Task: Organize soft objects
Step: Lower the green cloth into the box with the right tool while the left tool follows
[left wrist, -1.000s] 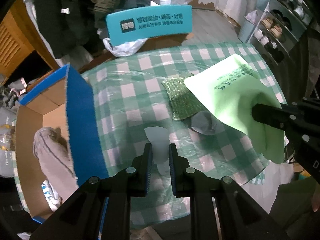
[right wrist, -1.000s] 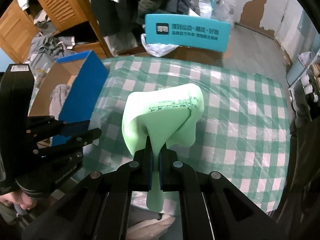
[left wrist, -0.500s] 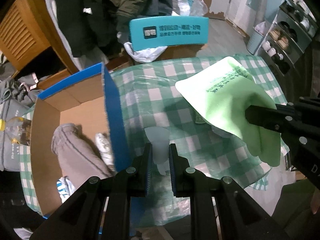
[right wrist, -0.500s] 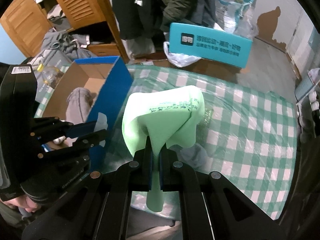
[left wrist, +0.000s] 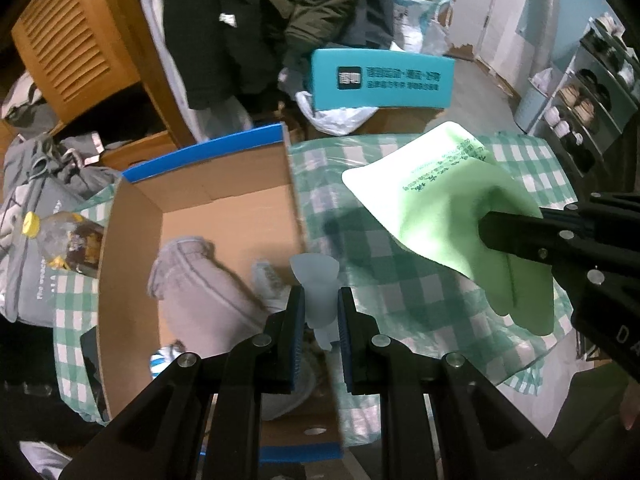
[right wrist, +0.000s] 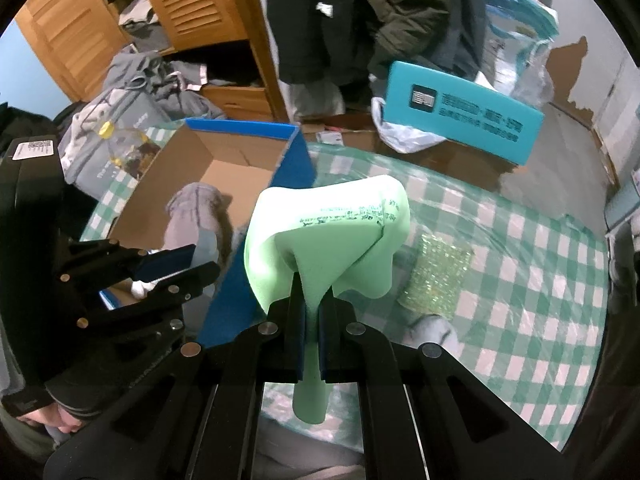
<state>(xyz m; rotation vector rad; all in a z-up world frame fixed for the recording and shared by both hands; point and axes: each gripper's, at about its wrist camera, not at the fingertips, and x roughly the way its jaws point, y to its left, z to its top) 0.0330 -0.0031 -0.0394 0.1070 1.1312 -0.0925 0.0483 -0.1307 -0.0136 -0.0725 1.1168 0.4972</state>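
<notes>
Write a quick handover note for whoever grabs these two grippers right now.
Left gripper: shut on a pale translucent soft piece, over the blue-edged cardboard box.
Right gripper: shut on a light green foam sheet, beside the box.
Done: grey cloth lies in the box.
Left: drop both held items in, then collect the glittery green pad and grey bundle from the checked tablecloth.

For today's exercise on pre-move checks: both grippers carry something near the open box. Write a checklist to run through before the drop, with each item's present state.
1. Right gripper shut on green foam: ok.
2. Left gripper shut on pale piece: ok.
3. Box open, room inside beside grey garment: ok.
4. Foam over box: not ok, over the tablecloth.
5. Pale piece over box: cannot tell, near its wall.
6. Table cleared: not ok, a glittery pad remains.
</notes>
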